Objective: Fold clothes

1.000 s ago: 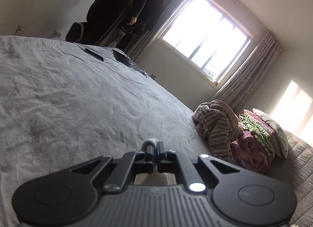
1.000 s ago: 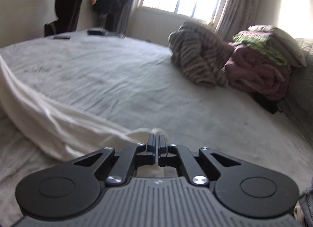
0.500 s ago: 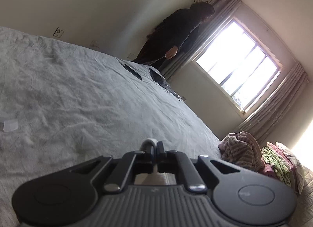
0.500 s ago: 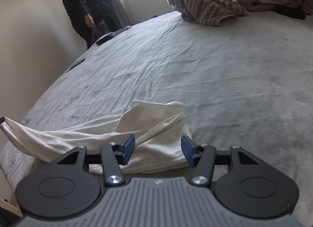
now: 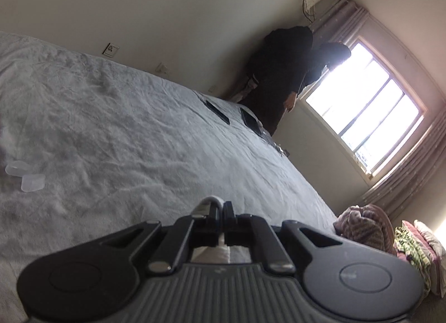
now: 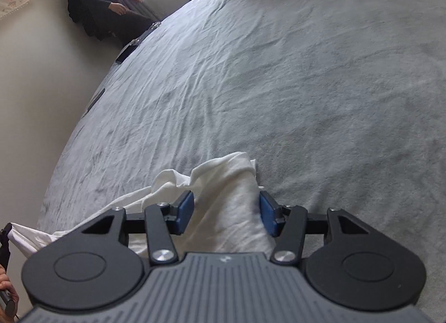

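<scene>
Since before: right gripper (image 6: 226, 213) let go, fingers now wide astride white cloth (image 6: 223, 197).
Cloth axis: runs left toward left gripper (image 5: 220, 211), pinched on its other end.

No legible text anywhere

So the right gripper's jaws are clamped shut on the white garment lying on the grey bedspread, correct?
Not quite. In the right wrist view the right gripper has its jaws standing apart, not clamped; the white garment lies between them on the grey bedspread.
</scene>
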A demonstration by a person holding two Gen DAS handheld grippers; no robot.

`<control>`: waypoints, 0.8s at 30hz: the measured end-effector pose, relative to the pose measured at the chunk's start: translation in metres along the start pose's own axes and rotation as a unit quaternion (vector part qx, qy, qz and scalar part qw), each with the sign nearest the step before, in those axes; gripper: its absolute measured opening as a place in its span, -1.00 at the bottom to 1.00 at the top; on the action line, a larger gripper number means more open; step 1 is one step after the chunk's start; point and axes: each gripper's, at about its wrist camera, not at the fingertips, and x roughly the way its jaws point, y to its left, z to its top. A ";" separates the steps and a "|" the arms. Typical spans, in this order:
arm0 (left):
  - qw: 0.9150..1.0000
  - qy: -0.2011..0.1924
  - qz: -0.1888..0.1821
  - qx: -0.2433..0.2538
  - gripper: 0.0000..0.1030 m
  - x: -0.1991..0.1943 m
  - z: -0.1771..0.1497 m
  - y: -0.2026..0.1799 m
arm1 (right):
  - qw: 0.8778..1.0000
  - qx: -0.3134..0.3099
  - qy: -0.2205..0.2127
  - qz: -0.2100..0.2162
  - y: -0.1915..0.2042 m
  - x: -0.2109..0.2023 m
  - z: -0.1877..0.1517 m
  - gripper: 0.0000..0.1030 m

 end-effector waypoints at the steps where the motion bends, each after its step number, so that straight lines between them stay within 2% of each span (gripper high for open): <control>1: 1.000 0.014 0.002 0.009 -0.96 0.005 -0.003 -0.003 | 1.000 -0.011 -0.003 -0.004 0.001 0.001 0.000 0.08; 2: 0.999 0.029 0.004 0.014 -0.96 0.010 -0.007 -0.005 | 1.000 -0.022 -0.008 -0.007 0.002 0.002 -0.001 0.08; 3: 0.999 0.041 0.003 0.015 -0.96 0.014 -0.010 -0.007 | 0.999 -0.034 -0.014 -0.011 0.003 0.003 -0.001 -0.12; 4: 0.999 0.051 0.001 0.015 -0.96 0.018 -0.012 -0.008 | 0.999 -0.046 -0.019 -0.015 0.004 0.004 -0.002 -0.61; 5: 0.998 0.055 -0.001 0.015 -0.96 0.020 -0.014 -0.010 | 0.998 -0.057 -0.024 -0.018 0.005 0.005 -0.002 -0.72; 7: 0.999 0.048 0.001 0.022 -0.96 0.021 -0.015 -0.015 | 0.996 -0.080 -0.036 -0.022 0.011 0.002 -0.004 -0.74; 9: 1.000 0.020 -0.009 0.018 -0.96 0.014 -0.012 -0.019 | 0.993 -0.102 -0.054 -0.026 0.018 -0.005 -0.003 -0.76; 11: 0.999 -0.023 -0.035 0.006 -0.96 0.004 -0.005 -0.023 | 0.986 -0.121 -0.105 -0.038 0.025 -0.023 0.010 -0.78; 13: 0.994 -0.074 -0.078 -0.005 -0.96 -0.004 0.006 -0.033 | 0.972 -0.145 -0.177 -0.059 0.033 -0.052 0.024 -0.79; 15: 0.984 -0.126 -0.124 -0.016 -0.96 -0.011 0.018 -0.043 | 0.952 -0.162 -0.244 -0.086 0.039 -0.081 0.038 -0.80; 16: 0.979 -0.144 -0.141 -0.018 -0.96 -0.014 0.021 -0.048 | 0.940 -0.168 -0.282 -0.097 0.040 -0.097 0.045 -0.80; 18: 0.971 -0.170 -0.165 -0.013 -0.96 -0.017 0.025 -0.056 | 0.924 -0.164 -0.328 -0.110 0.035 -0.117 0.057 -0.80; 19: 0.972 -0.169 -0.166 -0.004 -0.96 -0.013 0.023 -0.061 | 0.916 -0.161 -0.348 -0.116 0.032 -0.126 0.063 -0.80; 20: 0.975 -0.156 -0.159 0.010 -0.96 -0.005 0.021 -0.066 | 0.918 -0.157 -0.344 -0.122 0.025 -0.124 0.069 -0.80; 22: 0.983 -0.118 -0.141 0.029 -0.96 0.018 0.011 -0.071 | 0.928 -0.150 -0.314 -0.133 0.009 -0.111 0.082 -0.79; 24: 0.990 -0.056 -0.125 0.041 -0.95 0.048 -0.003 -0.071 | 0.938 -0.147 -0.269 -0.159 -0.012 -0.086 0.085 -0.79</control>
